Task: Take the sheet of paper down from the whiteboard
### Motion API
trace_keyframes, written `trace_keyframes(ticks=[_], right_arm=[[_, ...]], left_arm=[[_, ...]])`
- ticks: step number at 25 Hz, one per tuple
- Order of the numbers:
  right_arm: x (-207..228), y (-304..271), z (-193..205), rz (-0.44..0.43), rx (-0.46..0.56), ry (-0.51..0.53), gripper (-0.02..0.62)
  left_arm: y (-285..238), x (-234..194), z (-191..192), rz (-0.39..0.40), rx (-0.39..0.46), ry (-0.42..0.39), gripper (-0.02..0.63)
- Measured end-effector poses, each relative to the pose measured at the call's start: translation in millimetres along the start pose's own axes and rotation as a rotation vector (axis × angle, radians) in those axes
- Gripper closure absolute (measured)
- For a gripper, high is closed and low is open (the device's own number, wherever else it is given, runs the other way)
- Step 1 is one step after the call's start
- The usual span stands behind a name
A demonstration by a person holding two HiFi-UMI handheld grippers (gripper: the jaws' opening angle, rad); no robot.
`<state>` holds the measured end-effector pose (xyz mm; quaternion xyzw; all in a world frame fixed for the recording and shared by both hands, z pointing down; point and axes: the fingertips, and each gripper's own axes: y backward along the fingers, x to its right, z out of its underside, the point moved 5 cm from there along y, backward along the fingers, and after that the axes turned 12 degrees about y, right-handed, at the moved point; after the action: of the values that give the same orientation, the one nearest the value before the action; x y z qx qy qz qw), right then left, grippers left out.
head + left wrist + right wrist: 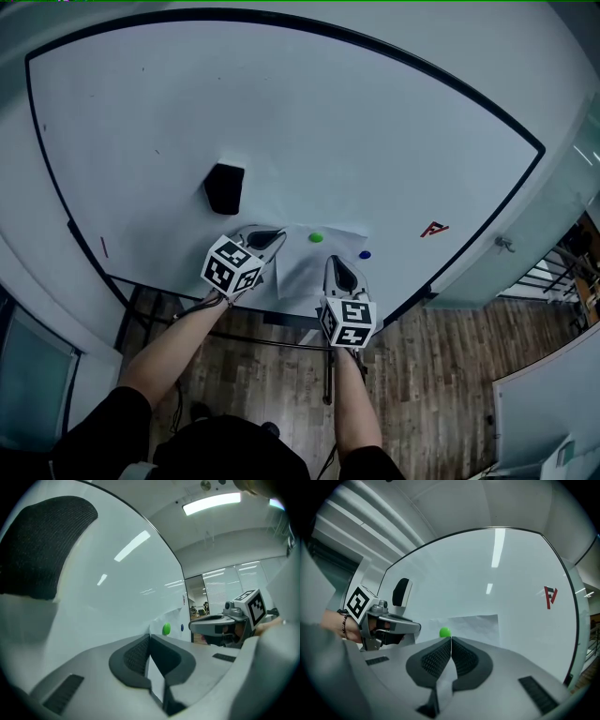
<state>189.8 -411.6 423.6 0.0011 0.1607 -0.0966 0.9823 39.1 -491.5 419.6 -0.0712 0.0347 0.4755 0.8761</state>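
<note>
Both my left gripper (271, 236) and right gripper (336, 266) pinch the sheet of paper (302, 272); pulling against the green magnet (316, 237) could tear it.

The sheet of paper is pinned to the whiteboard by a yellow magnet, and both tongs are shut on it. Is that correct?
No: the magnet on the sheet of paper is green, not yellow; the right gripper view shows it. The rest holds.

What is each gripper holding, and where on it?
Both grip the sheet of paper: left gripper at its left edge, right gripper at its lower edge.
</note>
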Motion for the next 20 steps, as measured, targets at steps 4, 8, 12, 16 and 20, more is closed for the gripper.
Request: trace_keyframes(ticks=[4,8,12,16,20], right_arm=[[-8,-9,-10,0.008,0.018,0.02,0.571],[-14,-20,-17,0.03,0.015,0.03,0.565],[-17,-35,-17,0.056,-0.017,0.04,0.448],[-22,-45,-15,0.095,-0.043,0.069,0.448],[-25,-52,-14,0.137,-0.063,0.086,0.448]], left_arm=[[2,0,0,0.034,-0.003,0.005,0.586],[2,2,-2,0.057,0.0,0.008,0.586],[2,2,-4,0.067,0.005,0.008,0.585],[3,1,-3,0.079,0.003,0.005,0.584],[2,0,-3,0.084,0.002,-0.009,0.584]])
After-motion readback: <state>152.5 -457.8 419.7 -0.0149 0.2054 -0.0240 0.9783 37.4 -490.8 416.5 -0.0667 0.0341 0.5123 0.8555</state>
